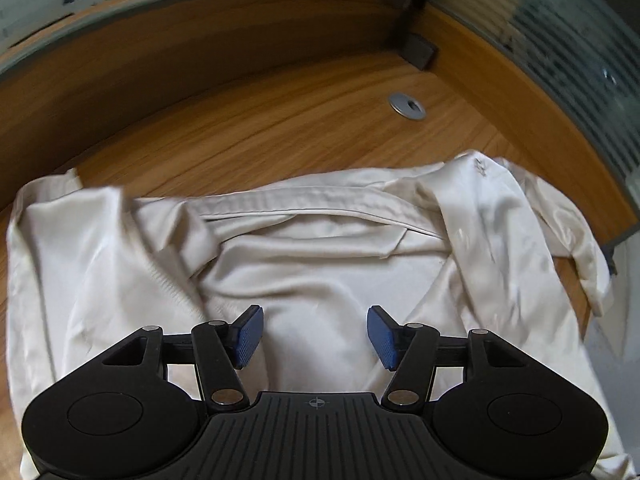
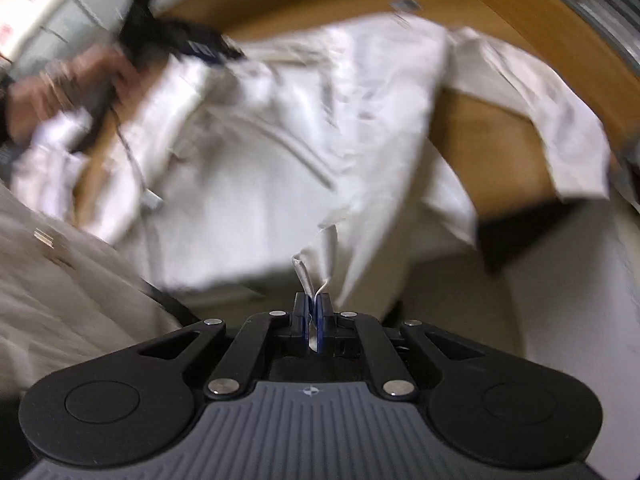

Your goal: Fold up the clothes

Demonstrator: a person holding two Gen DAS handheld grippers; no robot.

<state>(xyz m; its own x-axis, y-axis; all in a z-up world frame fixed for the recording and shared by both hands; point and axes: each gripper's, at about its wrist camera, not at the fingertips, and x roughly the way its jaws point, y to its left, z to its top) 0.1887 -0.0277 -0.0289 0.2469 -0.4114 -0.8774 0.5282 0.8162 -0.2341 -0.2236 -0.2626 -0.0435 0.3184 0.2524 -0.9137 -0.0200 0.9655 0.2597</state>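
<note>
A cream satin shirt [image 1: 312, 264] lies rumpled across the wooden desk [image 1: 256, 128], collar band toward the far side, one sleeve [image 1: 560, 232] trailing off the right edge. My left gripper [image 1: 315, 334] hovers low over the shirt's body, blue pads wide apart, nothing between them. In the right wrist view the same shirt [image 2: 280, 168] hangs off the desk's near edge, blurred. My right gripper [image 2: 313, 312] is shut on a pinched fold of its hem [image 2: 310, 276]. The other gripper [image 2: 176, 40], held by a hand [image 2: 52, 88], shows at the upper left.
A round metal cable grommet [image 1: 407, 106] sits in the desk behind the shirt. A wooden partition topped with frosted glass [image 1: 580, 60] wraps the back and right sides. The desk's right corner [image 1: 612, 248] drops off to a pale floor. Pale fabric [image 2: 60, 280] fills the lower left.
</note>
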